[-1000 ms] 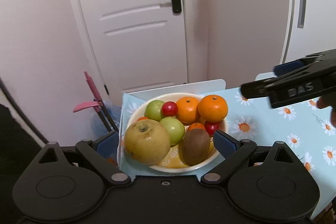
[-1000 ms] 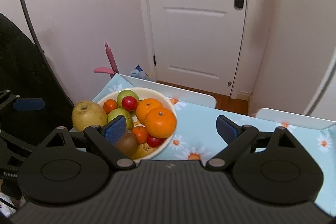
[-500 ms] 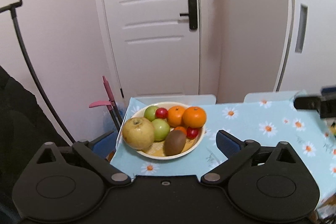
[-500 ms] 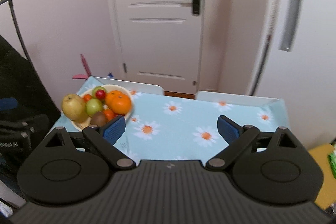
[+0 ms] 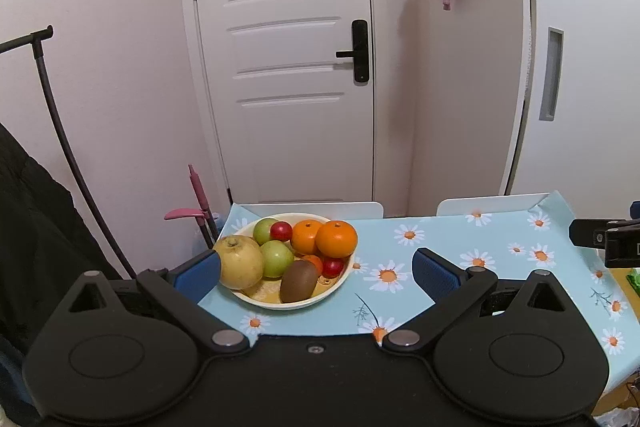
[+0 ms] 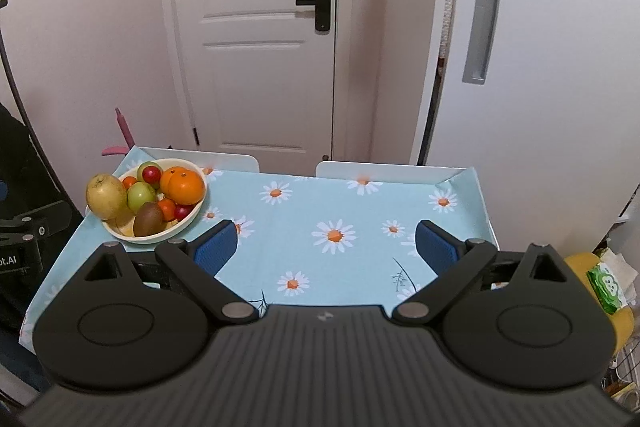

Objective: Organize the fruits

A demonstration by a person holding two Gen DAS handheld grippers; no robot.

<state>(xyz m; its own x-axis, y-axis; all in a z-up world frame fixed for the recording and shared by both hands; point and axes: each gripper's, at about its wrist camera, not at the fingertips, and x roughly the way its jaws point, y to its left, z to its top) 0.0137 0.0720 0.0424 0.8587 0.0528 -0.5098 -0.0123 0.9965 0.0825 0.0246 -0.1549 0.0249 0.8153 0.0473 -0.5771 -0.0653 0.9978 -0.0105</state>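
A cream bowl [image 5: 338,287] [image 6: 196,215] full of fruit sits at the left end of a small table with a blue daisy cloth [image 5: 440,247] [image 6: 320,211]. In it lie a big yellow pear [image 5: 239,261] [image 6: 105,195], two oranges [image 5: 336,238] [image 6: 182,183], green apples [image 5: 276,258], a brown kiwi [image 5: 298,281] [image 6: 147,219] and small red fruits [image 5: 281,231]. My left gripper [image 5: 316,273] stands open, back from the bowl, nothing between its fingers. My right gripper [image 6: 326,249] is open over the bare middle of the cloth, apart from the bowl.
A white door [image 5: 288,67] and pale walls stand behind the table. A pink tool [image 5: 198,203] and a black rack [image 5: 56,115] are left of it. A yellow stool with a green pack [image 6: 608,285] stands at the right.
Both grippers have pulled back and risen from the bowl, so the whole table now shows. The fruit has not moved.
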